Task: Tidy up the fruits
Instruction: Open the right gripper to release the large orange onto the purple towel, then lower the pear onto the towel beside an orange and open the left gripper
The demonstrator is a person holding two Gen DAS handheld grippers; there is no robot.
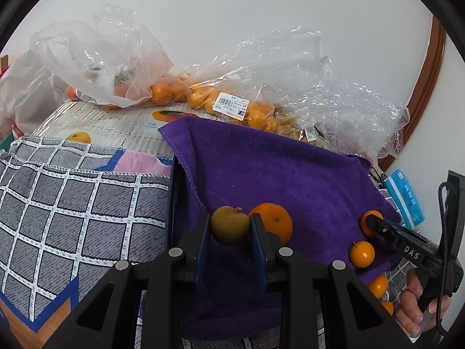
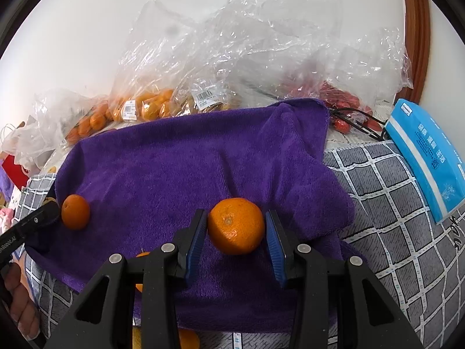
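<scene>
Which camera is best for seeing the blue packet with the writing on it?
The right wrist view is best: the blue packet lies in full sight on the checked cloth, so its white stripe and print show. The left wrist view catches only a small slice of it at the right edge, beyond the purple towel.

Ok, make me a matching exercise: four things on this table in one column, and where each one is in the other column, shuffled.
1 yellow-green fruit
2 orange
3 purple towel
4 blue pack

A spread on the checked cloth
B between the jaws of the right hand-held gripper
C clamped in the left hand-held gripper
D right of the towel

Pairs: 1-C, 2-B, 3-A, 4-D
</scene>
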